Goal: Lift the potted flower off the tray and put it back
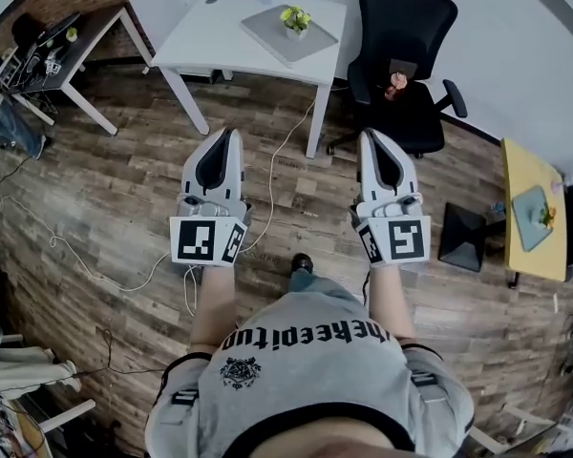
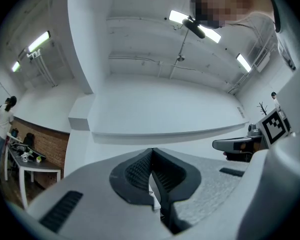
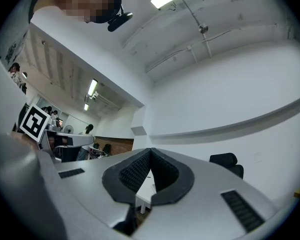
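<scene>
at the far left a dark desk [image 1: 76, 38] stands against a brick wall, cluttered with small things too small to tell. next, the left gripper [image 1: 231, 134] is held out over the wood floor [image 1: 124, 189], well short of the white table [image 1: 220, 41]; in its own view the jaws are pressed together with nothing between them, aimed at a white wall and ceiling lights. a white cable [image 1: 279, 165] runs over the floor between the two grippers toward the table. on the table's right half lies a grey tray [image 1: 277, 36], and the potted flower [image 1: 295, 19] stands upright on the tray's far corner, well apart from both grippers. the right gripper [image 1: 369, 135] is level with the left one, its jaws likewise closed and empty in its own view. beyond it a black chair [image 1: 406, 60] stands just right of the table, with something small on its seat that i cannot make out. further right a black stand [image 1: 463, 239] sits on the floor, and at the edge a yellow table [image 1: 525, 175] bears another tray with what may be a second plant.
</scene>
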A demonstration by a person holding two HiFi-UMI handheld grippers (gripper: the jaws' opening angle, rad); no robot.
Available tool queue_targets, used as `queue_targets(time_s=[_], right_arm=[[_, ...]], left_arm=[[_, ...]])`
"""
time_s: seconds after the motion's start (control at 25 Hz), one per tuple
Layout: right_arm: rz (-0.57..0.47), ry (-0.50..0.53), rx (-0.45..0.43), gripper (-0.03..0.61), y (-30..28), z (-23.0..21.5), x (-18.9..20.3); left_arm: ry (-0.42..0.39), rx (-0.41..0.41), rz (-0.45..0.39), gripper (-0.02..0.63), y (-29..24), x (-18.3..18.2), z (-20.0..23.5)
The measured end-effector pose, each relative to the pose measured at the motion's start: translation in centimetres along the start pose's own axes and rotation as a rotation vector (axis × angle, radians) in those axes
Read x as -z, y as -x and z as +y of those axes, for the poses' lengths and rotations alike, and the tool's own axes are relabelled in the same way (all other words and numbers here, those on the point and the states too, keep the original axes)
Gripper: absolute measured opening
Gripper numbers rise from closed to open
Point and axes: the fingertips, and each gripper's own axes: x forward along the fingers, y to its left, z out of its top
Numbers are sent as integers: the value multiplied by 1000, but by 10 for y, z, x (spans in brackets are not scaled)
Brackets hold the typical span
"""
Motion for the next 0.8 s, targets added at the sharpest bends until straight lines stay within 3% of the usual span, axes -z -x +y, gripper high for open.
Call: queue_targets(time_s=[0.36, 0.8], right_arm=[[-12, -16, -29, 2, -71, -50, 30], [15, -44, -34, 3, -116, -77, 64]], left_arm=[[-23, -12, 7, 3, -83, 28, 14], [-25, -2, 35, 3, -138, 57, 28]])
